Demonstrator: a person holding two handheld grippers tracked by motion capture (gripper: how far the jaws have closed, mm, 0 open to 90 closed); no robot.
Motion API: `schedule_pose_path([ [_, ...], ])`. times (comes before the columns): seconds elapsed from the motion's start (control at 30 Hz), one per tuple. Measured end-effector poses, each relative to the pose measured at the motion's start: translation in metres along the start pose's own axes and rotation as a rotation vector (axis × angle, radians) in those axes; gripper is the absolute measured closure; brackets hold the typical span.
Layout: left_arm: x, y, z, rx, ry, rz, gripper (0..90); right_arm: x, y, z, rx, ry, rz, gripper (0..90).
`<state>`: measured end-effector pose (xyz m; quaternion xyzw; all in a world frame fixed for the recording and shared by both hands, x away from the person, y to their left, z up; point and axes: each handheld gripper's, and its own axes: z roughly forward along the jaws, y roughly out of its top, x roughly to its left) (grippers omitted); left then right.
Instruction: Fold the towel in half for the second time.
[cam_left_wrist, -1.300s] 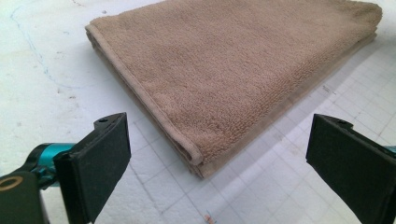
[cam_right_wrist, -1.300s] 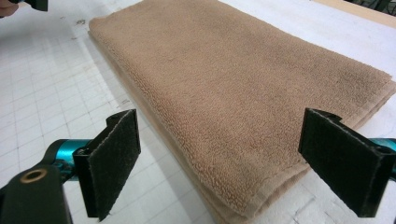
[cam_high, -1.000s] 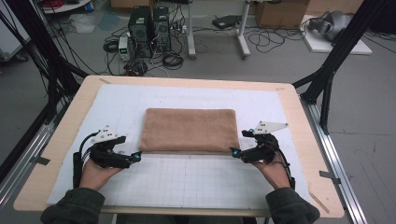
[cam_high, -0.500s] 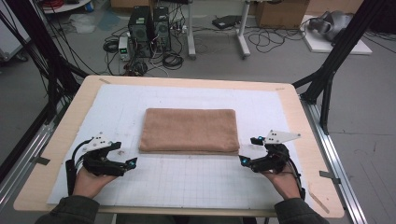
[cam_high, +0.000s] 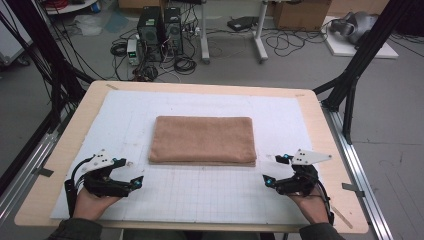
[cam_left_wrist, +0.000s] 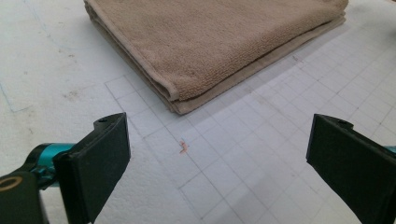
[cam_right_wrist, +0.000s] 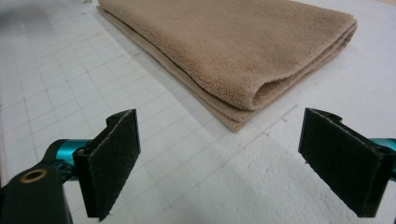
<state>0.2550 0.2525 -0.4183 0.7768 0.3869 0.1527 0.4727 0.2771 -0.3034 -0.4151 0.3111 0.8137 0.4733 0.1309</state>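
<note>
A tan towel (cam_high: 203, 140), folded into a flat rectangle, lies in the middle of the white gridded mat (cam_high: 210, 200). My left gripper (cam_high: 131, 173) rests low near the mat's front left, open, a short way off the towel's front left corner (cam_left_wrist: 180, 100). My right gripper (cam_high: 275, 170) sits near the front right, open as well, just off the towel's front right corner (cam_right_wrist: 243, 114). Nothing lies between either pair of jaws. In the left gripper view the towel (cam_left_wrist: 219, 42) shows its stacked hemmed edges; in the right gripper view the towel (cam_right_wrist: 233, 51) shows its rounded fold.
The mat covers a wooden table (cam_high: 320, 125) with bare edges on all sides. A small orange speck (cam_left_wrist: 183, 148) marks the mat ahead of the left jaws. Black frame legs (cam_high: 360, 65), computer towers (cam_high: 160, 25) and cables stand on the floor beyond.
Both grippers have drawn back from the towel's front corners toward the table's front edge and outward. The towel stays folded and still.
</note>
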Motion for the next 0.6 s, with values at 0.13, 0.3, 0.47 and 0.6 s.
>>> schedule_pose_path([
  [0.13,-0.001,-0.004,-0.003,-0.002,0.003,0.001,6.8,0.003,-0.006,-0.004,-0.006,-0.007,0.006,11.9],
  [0.3,-0.004,-0.011,-0.008,-0.001,0.010,0.003,6.8,0.006,-0.012,-0.007,-0.013,-0.009,0.011,11.9],
  [0.47,-0.007,-0.016,-0.013,-0.008,0.010,0.001,6.8,0.010,-0.013,-0.008,-0.014,-0.024,0.008,11.9],
  [0.6,-0.008,-0.018,-0.015,-0.011,0.017,0.003,6.8,0.016,-0.011,-0.006,-0.019,-0.022,-0.014,11.9],
])
